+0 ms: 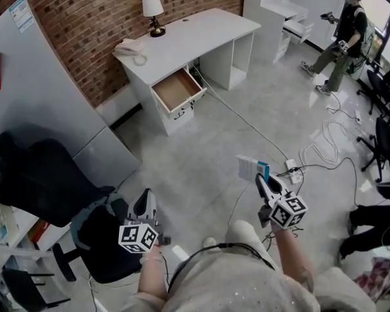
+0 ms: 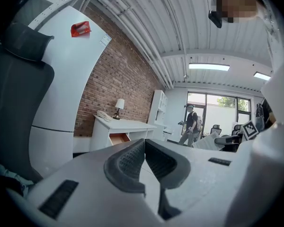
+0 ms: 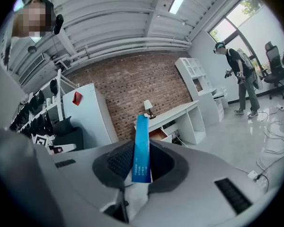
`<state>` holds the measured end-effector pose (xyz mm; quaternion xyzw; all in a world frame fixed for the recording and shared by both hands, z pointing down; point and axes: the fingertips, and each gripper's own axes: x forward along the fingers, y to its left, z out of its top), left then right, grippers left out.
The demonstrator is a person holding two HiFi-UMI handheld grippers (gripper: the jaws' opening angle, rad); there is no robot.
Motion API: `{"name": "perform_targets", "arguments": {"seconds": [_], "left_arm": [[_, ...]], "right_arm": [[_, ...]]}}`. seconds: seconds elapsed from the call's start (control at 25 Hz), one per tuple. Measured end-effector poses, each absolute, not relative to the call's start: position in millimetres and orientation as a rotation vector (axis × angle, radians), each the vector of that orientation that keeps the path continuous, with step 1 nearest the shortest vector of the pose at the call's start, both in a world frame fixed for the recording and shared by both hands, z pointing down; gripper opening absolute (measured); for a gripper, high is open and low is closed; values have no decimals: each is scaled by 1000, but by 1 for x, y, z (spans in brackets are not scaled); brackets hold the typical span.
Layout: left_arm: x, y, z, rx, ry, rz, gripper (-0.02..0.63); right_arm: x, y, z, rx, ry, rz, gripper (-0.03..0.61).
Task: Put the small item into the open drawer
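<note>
A small flat blue packet (image 3: 142, 141) stands upright between the pads of my right gripper (image 3: 143, 162), which is shut on it. In the head view the packet (image 1: 264, 170) sticks out above the right gripper (image 1: 266, 186), low over the grey floor, far from the desk. The open drawer (image 1: 177, 90) with a wooden bottom juts from the white desk (image 1: 201, 31) against the brick wall, and it also shows ahead of the right gripper as the drawer (image 3: 157, 134). My left gripper (image 1: 146, 205) is shut with nothing in it, its tips meeting (image 2: 144, 143).
A lamp (image 1: 152, 12) and a telephone (image 1: 129, 46) sit on the desk. A black office chair (image 1: 45, 174) stands at the left by a grey panel (image 1: 39, 90). Cables (image 1: 325, 151) and a power strip (image 1: 292, 170) lie on the floor. A person (image 1: 344, 34) stands far right.
</note>
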<state>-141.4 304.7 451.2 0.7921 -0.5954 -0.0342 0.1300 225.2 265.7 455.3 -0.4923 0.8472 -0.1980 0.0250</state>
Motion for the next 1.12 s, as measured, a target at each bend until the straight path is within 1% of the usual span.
{"name": "perform_targets", "arguments": {"seconds": [0.32,0.56,0.8,1.12], "left_arm": [[-163,302,455,2253,-1769,-108,6],[-174,275,455,2246,-1793,-98,6],[-183,229,456,2220,-1826,-105,6],[-176,152,458,2217,-1814,-103,6]], "right_arm": [[216,243,447,-1511,2558,-649,75],[204,217,464,-1489,2560,-704,75],[200,164,467,-1467,2573,-700,75],[198,87,479,-1465,2592,-739,75]]}}
